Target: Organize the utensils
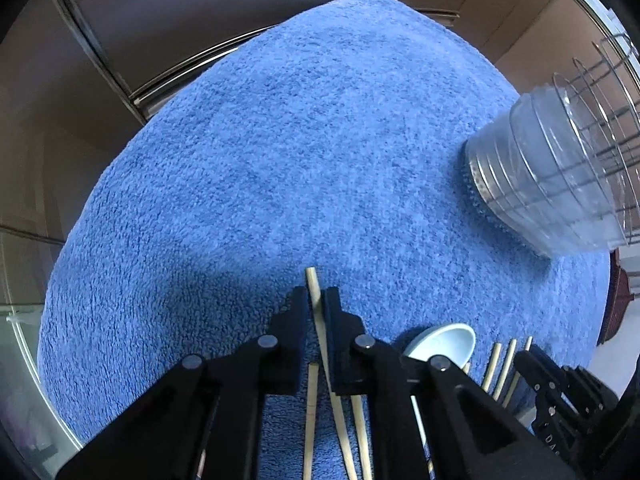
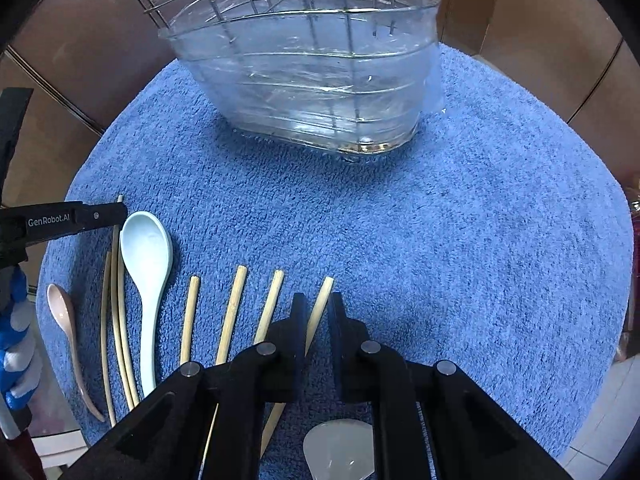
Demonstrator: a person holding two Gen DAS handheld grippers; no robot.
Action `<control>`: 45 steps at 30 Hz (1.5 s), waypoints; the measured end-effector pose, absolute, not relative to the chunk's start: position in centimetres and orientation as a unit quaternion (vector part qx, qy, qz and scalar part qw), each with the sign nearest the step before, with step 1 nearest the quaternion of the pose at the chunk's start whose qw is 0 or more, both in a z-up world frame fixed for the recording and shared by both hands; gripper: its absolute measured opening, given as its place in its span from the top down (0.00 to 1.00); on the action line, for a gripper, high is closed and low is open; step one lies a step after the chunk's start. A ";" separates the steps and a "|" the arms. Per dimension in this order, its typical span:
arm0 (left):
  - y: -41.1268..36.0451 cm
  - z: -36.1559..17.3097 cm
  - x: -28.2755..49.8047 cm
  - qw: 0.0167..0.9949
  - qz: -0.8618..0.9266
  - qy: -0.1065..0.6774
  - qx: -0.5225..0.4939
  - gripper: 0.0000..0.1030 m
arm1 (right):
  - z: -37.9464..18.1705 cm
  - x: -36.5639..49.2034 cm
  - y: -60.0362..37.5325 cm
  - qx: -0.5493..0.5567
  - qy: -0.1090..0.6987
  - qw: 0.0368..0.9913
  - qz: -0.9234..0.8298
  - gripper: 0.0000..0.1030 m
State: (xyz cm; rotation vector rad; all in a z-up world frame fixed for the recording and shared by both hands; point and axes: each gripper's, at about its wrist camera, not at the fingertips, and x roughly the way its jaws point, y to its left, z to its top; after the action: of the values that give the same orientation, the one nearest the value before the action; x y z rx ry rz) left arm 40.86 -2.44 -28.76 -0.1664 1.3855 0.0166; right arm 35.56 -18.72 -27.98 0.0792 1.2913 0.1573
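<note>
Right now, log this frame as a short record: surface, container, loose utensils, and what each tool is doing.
surface: blue towel
container: wire basket with clear liner, standing at the towel's far side, nothing visible inside
loose utensils: light blue spoon, pink spoon, several bamboo chopsticks lying on the towel
left tool: fingers either side of a chopstick, narrow gap, contact unclear
right tool: straddles the rightmost chopstick, gap visible
also: pale scoop beneath the right tool

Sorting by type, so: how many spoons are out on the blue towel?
3. A light blue spoon at left, a small pink spoon further left, and a pale spoon bowl beneath the right tool; others may be hidden there.
</note>
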 end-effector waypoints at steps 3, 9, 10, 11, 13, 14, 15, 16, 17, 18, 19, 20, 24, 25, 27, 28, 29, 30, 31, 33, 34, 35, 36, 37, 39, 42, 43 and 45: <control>-2.3 -29.0 40.7 0.768 0.015 0.636 -0.080 0.94 | -28.1 35.4 -18.6 0.045 0.596 0.799 0.068 0.90; -2.3 -28.4 40.1 0.774 0.014 0.627 -0.085 0.95 | -28.2 34.6 -19.2 0.078 0.582 0.806 0.071 0.93; -2.1 -28.1 39.9 0.777 0.012 0.624 -0.085 0.95 | -27.9 33.8 -19.9 0.084 0.579 0.808 0.075 0.93; -2.2 -27.7 39.7 0.780 0.010 0.619 -0.084 0.95 | -27.7 33.5 -20.1 0.089 0.575 0.810 0.077 0.94; -2.1 -27.0 39.2 0.788 0.004 0.610 -0.087 0.95 | -26.9 33.2 -20.8 0.101 0.565 0.814 0.085 0.94; -2.0 -26.5 38.8 0.793 0.001 0.603 -0.088 0.95 | -26.5 32.9 -20.9 0.106 0.559 0.817 0.089 0.94; -1.8 -26.0 38.4 0.796 0.000 0.599 -0.087 0.95 | -25.9 32.5 -21.0 0.110 0.551 0.822 0.093 0.94; -1.8 -25.3 37.7 0.803 -0.003 0.590 -0.086 0.95 | -25.3 32.1 -21.0 0.112 0.543 0.827 0.098 0.94; -1.7 -24.9 37.3 0.807 -0.004 0.584 -0.085 0.95 | -24.7 31.6 -21.0 0.115 0.535 0.831 0.103 0.94; -1.5 -24.4 36.7 0.812 -0.006 0.577 -0.084 0.95 | -24.3 31.3 -21.0 0.118 0.529 0.834 0.107 0.94; -1.4 -23.9 36.2 0.817 -0.007 0.571 -0.084 0.95 | -23.7 30.7 -21.1 0.124 0.519 0.837 0.117 0.94; -1.3 -23.2 35.4 0.823 -0.011 0.562 -0.086 0.95 | -23.1 30.0 -21.1 0.125 0.510 0.842 0.124 0.94; -1.0 -21.2 33.2 0.840 -0.018 0.535 -0.092 0.95 | -21.1 27.5 -21.1 0.119 0.473 0.861 0.144 0.94; -0.9 -20.5 32.3 0.847 -0.021 0.522 -0.094 0.95 | -20.8 26.9 -21.1 0.119 0.467 0.864 0.148 0.94; -0.7 -19.6 31.6 0.856 -0.026 0.507 -0.097 0.95 | -19.8 25.5 -21.2 0.120 0.451 0.871 0.153 0.94; -0.6 -19.0 31.0 0.861 -0.030 0.499 -0.099 0.95 | -19.4 25.3 -20.8 0.121 0.446 0.873 0.155 0.94; -0.8 -18.5 30.7 0.864 -0.031 0.493 -0.098 0.95 | -19.0 24.7 -20.9 0.122 0.440 0.876 0.157 0.94; -1.0 -18.1 30.3 0.867 -0.033 0.487 -0.097 0.95 | -18.6 24.0 -21.0 0.123 0.434 0.878 0.160 0.94; -1.0 -17.6 29.7 0.872 -0.034 0.480 -0.095 0.95 | -18.2 23.8 -20.9 0.122 0.430 0.880 0.161 0.94; -1.1 -16.7 28.4 0.879 -0.037 0.466 -0.092 0.95 | -17.2 22.4 -20.9 0.113 0.417 0.888 0.161 0.94; -0.9 -16.4 27.8 0.882 -0.039 0.460 -0.091 0.95 | -17.1 22.2 -20.6 0.111 0.411 0.891 0.160 0.94; -0.8 -15.9 26.9 0.886 -0.041 0.453 -0.092 0.95 | -16.8 21.6 -20.6 0.109 0.405 0.893 0.161 0.94; -1.0 -15.9 26.9 0.887 -0.042 0.450 -0.093 0.95 | -16.5 20.9 -20.6 0.109 0.398 0.896 0.162 0.94; -0.7 -15.5 26.1 0.890 -0.043 0.444 -0.096 0.95 | -16.2 20.3 -20.5 0.109 0.393 0.899 0.162 0.94; -0.6 -15.1 25.2 0.893 -0.043 0.438 -0.099 0.95 | -15.5 19.2 -20.5 0.107 0.381 0.904 0.162 0.94; -0.1 -14.1 23.3 0.898 -0.043 0.426 -0.104 0.95 | -14.5 17.5 -20.5 0.107 0.364 0.911 0.164 0.94; -0.1 -14.0 22.9 0.899 -0.044 0.422 -0.106 0.95 | -14.2 17.0 -20.5 0.106 0.360 0.912 0.164 0.94; 0.2 -13.5 21.9 0.903 -0.044 0.414 -0.108 0.95 | -13.5 16.0 -20.6 0.106 0.348 0.917 0.165 0.94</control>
State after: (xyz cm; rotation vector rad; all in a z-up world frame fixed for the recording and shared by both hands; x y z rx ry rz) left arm 21.91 0.21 -13.46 -0.2243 0.8553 -0.0912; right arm 16.05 -20.58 -13.47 0.2179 0.7151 0.3393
